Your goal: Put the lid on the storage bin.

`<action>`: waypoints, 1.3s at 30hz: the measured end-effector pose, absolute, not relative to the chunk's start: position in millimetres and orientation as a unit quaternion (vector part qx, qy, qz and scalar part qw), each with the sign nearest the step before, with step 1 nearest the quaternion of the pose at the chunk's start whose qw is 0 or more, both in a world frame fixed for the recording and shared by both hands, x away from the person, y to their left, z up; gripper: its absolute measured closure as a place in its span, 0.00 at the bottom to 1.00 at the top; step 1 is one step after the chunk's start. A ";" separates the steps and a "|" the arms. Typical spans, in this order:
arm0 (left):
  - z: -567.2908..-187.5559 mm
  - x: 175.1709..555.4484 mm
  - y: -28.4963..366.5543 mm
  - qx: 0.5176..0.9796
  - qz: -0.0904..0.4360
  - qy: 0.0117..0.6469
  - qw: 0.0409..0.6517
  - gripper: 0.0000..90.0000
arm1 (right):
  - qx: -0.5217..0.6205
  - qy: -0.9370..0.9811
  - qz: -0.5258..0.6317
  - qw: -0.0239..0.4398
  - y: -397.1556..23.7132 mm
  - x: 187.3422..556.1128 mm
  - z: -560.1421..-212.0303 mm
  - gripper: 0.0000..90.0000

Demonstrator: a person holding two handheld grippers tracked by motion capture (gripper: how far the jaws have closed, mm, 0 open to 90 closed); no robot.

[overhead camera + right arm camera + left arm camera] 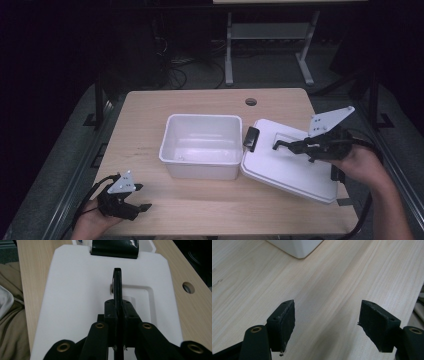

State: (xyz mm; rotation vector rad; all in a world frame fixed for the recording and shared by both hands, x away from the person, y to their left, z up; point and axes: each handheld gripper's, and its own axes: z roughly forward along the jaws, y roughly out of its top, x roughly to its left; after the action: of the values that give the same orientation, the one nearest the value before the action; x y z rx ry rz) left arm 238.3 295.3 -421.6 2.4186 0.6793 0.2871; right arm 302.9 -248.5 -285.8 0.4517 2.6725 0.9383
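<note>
An open white box (201, 145) stands in the middle of the wooden table (150, 115). To its right lies the white lid (280, 172), tilted, with a black latch (251, 138) at the end nearest the box. My right gripper (299, 146) is shut on the lid's thin black handle (117, 285), which stands up from a recess in the lid (75, 290); the jaws press on both its sides. Near the table's front left corner my left gripper (136, 210) is open and holds nothing. Its pads (284, 325) stand apart over bare wood, with a corner of the box (297, 248) ahead.
A round cable hole (251, 101) is in the table behind the box. Metal frame rails (95, 155) run along both sides of the table. Another table's legs (229, 50) stand on the floor beyond. Beige cloth (12, 322) lies off the table's edge in the right gripper view.
</note>
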 end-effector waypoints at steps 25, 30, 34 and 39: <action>-419.3 237.6 301.4 0.905 0.113 0.263 0.315 0.31 | 0.092 0.930 0.337 0.112 -176.7 333.6 -266.3 0.93; -419.1 237.7 301.2 0.906 0.113 0.262 0.314 0.31 | 0.085 0.932 0.335 0.110 -167.0 339.7 -265.2 0.93; -420.1 238.1 300.2 0.906 0.111 0.262 0.313 0.31 | 0.079 0.931 0.339 0.113 -159.0 344.4 -264.3 0.93; -420.5 238.0 299.6 0.906 0.111 0.262 0.314 0.31 | 0.074 0.930 0.342 0.109 -151.4 347.9 -264.5 0.93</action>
State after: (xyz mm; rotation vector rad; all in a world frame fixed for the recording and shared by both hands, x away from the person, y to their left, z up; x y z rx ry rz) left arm 238.0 299.6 -420.5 2.3878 0.6902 0.2933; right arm 347.9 -151.4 -264.5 0.2189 2.7362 1.0062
